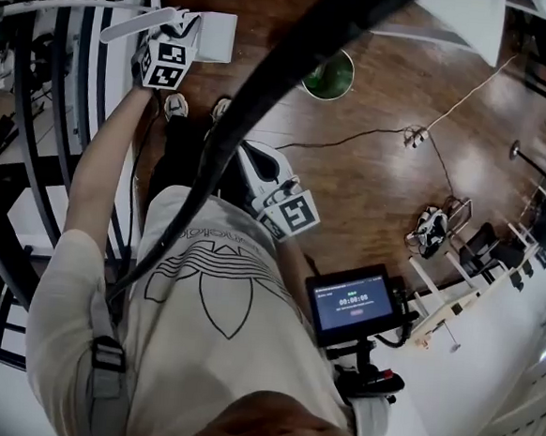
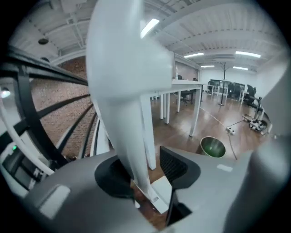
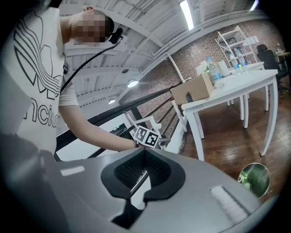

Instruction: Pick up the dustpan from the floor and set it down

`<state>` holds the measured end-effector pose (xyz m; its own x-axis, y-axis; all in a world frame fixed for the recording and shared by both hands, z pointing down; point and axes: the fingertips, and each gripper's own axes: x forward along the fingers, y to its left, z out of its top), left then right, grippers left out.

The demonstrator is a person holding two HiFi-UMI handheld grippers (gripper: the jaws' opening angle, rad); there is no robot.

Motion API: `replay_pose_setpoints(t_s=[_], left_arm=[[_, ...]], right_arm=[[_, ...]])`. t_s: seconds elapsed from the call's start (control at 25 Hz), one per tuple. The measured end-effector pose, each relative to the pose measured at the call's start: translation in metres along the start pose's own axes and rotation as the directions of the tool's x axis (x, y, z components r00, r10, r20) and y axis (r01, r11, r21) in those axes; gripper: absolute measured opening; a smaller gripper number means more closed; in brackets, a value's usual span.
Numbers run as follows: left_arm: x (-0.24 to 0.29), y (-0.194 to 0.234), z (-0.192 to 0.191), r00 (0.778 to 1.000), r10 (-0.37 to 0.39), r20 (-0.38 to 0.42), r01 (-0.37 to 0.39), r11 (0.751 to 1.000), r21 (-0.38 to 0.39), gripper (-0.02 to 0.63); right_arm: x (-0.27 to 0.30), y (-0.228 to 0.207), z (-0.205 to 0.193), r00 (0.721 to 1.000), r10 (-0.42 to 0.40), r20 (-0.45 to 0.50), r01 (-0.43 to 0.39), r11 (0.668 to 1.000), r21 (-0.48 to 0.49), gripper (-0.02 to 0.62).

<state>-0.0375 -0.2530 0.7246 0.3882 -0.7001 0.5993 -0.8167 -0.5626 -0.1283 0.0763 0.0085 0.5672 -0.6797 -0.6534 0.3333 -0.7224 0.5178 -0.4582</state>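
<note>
Left gripper fingers stand released on either side of the white dustpan handle. Its lower end sits down by the floor beside the railing, mostly hidden. Right gripper fingers are clenched on nothing. Farther right, a bin shows green inside, contents unclear.

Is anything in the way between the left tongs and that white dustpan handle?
Nothing visible. The dustpan handle stands between the open jaws of the left tongs, with a gap showing on one side.
</note>
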Motion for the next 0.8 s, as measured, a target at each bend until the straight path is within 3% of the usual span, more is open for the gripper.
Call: replay_pose_setpoints(t_s=[0.08,0.16,0.24,0.32,0.4,0.48,0.52,0.6,0.68,0.8], left_arm=[[-0.019,0.013,0.005,0.993,0.111,0.024,-0.112,0.993,0.031,0.225],[-0.049,0.019,0.001,0.981,0.193,0.015,-0.193,0.981,0.001,0.276],[-0.086,0.015,-0.012,0.976,0.214,-0.027,-0.215,0.974,-0.069,0.230],[-0.119,-0.003,-0.021,0.988,0.139,-0.061,-0.146,0.981,-0.125,0.021],[-0.147,-0.034,-0.010,0.999,-0.033,-0.013,0.030,0.980,-0.197,0.020],[-0.180,-0.070,0.017,0.979,-0.183,0.088,0.199,0.944,-0.261,0.020],[-0.195,-0.084,0.031,0.967,-0.218,0.135,0.248,0.927,-0.283,0.020],[-0.219,-0.096,0.058,0.946,-0.230,0.229,0.296,0.900,-0.320,0.020],[-0.234,-0.097,0.084,0.925,-0.207,0.317,0.313,0.890,-0.332,0.020],[-0.244,-0.099,0.109,0.906,-0.171,0.388,0.284,0.924,-0.256,0.020]], right_arm=[[0.001,-0.003,0.001,1.000,0.007,0.009,-0.007,1.000,-0.014,0.002],[0.000,0.000,0.009,1.000,0.016,0.026,-0.015,1.000,-0.026,0.002],[-0.002,0.005,0.020,0.998,0.027,0.050,-0.025,0.999,-0.041,0.002],[0.005,0.008,0.036,0.995,0.053,0.089,-0.048,0.997,-0.061,0.002],[0.018,0.007,0.054,0.987,0.092,0.133,-0.080,0.993,-0.091,0.002],[0.023,0.006,0.065,0.980,0.117,0.161,-0.098,0.988,-0.121,0.002],[0.023,0.007,0.069,0.978,0.124,0.169,-0.101,0.986,-0.135,0.002],[0.024,0.013,0.077,0.975,0.133,0.177,-0.103,0.980,-0.173,0.002],[0.029,0.021,0.084,0.971,0.150,0.188,-0.108,0.970,-0.219,0.000],[0.036,0.030,0.089,0.967,0.169,0.193,-0.117,0.960,-0.254,0.000]])
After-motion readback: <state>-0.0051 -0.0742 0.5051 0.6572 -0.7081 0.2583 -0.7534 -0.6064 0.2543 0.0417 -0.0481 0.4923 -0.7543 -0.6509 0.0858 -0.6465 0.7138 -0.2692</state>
